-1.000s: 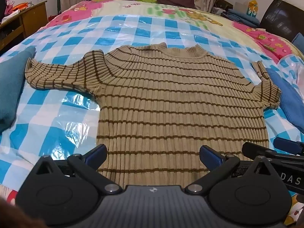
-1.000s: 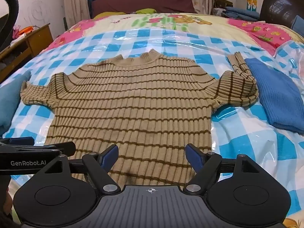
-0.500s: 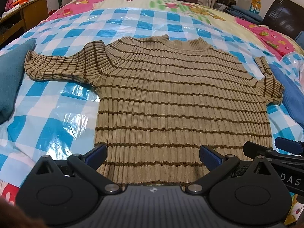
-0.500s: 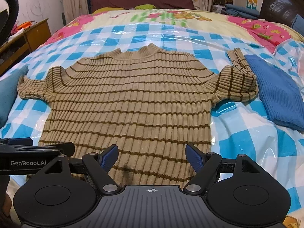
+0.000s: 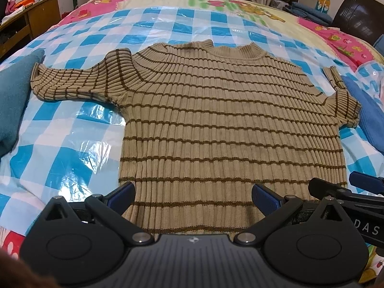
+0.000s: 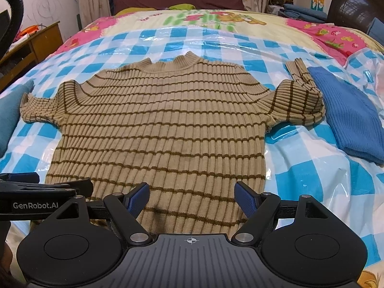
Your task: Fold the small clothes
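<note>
Checkered sheet (image 5: 72,129) carries striped sweater (image 5: 216,120) flat; left gripper (image 5: 193,195) and right gripper (image 6: 192,195), both spread, hover at its near hem.

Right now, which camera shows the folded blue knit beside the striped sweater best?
The right wrist view: the blue knit lies almost whole on the checkered sheet, touching the striped sweater at its bunched sleeve. The left wrist view catches only a strip of it at the frame's right edge.

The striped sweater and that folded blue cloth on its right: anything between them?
Nothing; right wrist view shows the striped sweater sleeve touching the blue cloth.
</note>
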A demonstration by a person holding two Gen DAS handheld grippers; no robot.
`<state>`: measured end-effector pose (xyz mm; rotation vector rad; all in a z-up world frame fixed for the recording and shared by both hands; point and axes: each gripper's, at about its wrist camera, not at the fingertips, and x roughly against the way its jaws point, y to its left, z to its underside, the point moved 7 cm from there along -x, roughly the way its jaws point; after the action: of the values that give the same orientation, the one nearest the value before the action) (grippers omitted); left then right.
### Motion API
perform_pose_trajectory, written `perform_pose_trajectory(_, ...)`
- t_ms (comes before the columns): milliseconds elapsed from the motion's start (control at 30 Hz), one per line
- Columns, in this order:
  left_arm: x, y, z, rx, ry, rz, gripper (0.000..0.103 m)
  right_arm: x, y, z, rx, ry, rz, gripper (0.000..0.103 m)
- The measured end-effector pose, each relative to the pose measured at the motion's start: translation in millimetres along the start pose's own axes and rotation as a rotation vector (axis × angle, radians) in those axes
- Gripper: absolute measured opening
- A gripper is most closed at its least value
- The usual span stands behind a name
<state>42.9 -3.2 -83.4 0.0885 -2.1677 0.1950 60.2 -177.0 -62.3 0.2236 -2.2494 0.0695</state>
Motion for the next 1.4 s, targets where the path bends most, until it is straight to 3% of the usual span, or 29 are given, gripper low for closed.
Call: perform_pose_trajectory(1400, -7.0, -3.0, 5.1, -0.021, 0.036, -0.024, 0.103, -6.1, -0.4, 6.4, 0.006, 0.026, 0.016, 0.079)
